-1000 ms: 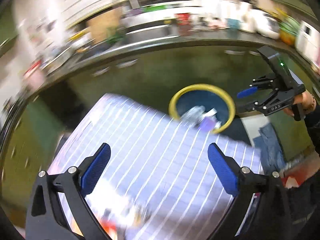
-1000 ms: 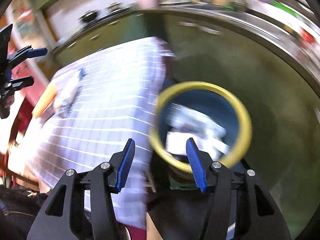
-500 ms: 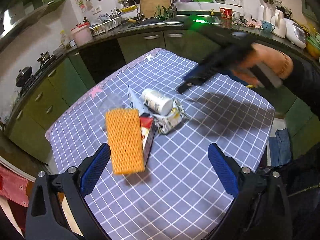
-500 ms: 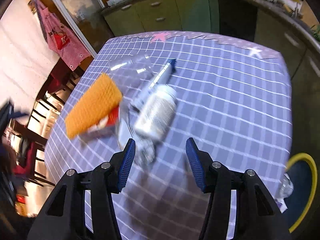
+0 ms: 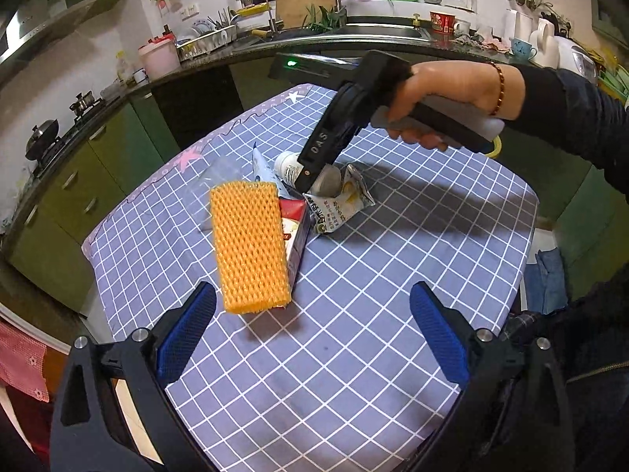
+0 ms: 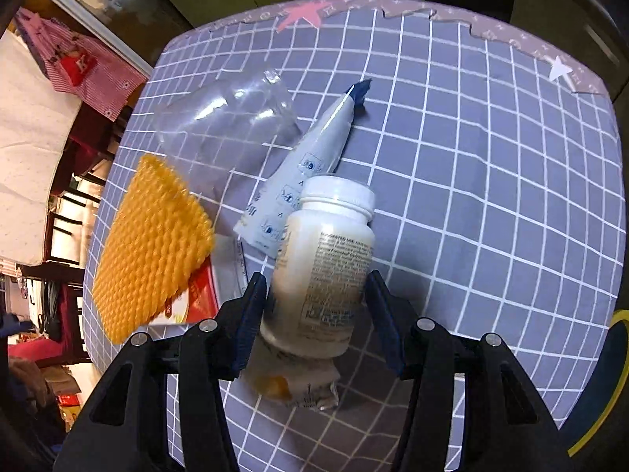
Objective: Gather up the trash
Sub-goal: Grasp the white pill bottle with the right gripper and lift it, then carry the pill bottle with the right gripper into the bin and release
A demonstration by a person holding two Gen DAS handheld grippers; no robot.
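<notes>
right gripper (image 6: 316,310) straddles the white bottle (image 6: 324,271) lying on the worktop (image 6: 491,216), fingers (image 6: 251,314) spread either side, not clamped, long axis running straight ahead; left gripper (image 5: 312,332) released, farther back.

A purple-grey tablecloth (image 6: 491,196) carries a white grid. The foam net (image 5: 248,246) is orange, the pill bottle (image 6: 326,271) white, the carton (image 5: 293,222) red.

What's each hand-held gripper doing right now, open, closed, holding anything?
Left hand-held gripper: open, nothing between its pads.
Right hand-held gripper: open, straddling the white pill bottle, pads not yet pressing it.
</notes>
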